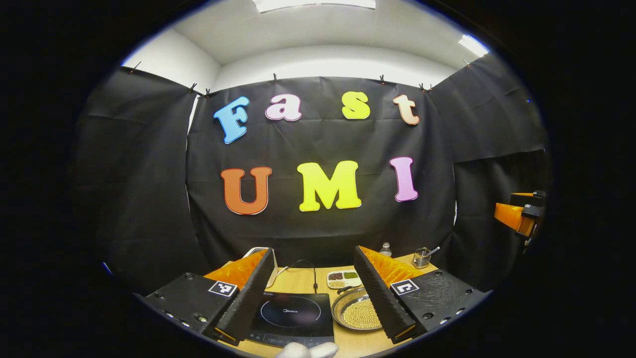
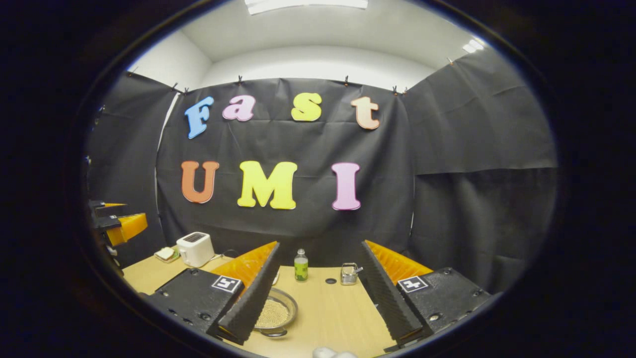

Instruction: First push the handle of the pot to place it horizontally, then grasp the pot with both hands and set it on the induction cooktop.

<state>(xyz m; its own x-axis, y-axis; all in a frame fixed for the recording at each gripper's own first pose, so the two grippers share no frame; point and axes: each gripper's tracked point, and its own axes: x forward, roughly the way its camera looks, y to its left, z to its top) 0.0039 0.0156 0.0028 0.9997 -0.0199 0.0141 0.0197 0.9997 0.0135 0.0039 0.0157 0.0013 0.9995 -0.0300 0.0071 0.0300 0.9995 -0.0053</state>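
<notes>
The pot [image 1: 358, 312] is a shallow metal pan holding small pale beans, on the wooden table [image 1: 303, 281] just right of the black induction cooktop [image 1: 293, 314]. My left gripper [image 1: 314, 249] is open and held above the table's near side, the cooktop lying between its fingers and the pot partly behind the right finger. My right gripper [image 2: 320, 243] is open too and holds nothing; the pot [image 2: 276, 312] sits low by its left finger. Each gripper also appears at the edge of the other's view, the right gripper [image 1: 519, 216] and the left gripper [image 2: 117, 223].
A divided dish of beans [image 1: 344, 279], a wire holder [image 1: 421, 257] and a small bottle [image 2: 300, 265] stand behind the pot. A white toaster [image 2: 195, 248] and a small plate [image 2: 166, 254] occupy the back left. A cable [image 1: 314, 273] runs to the cooktop. Black cloth walls surround the table.
</notes>
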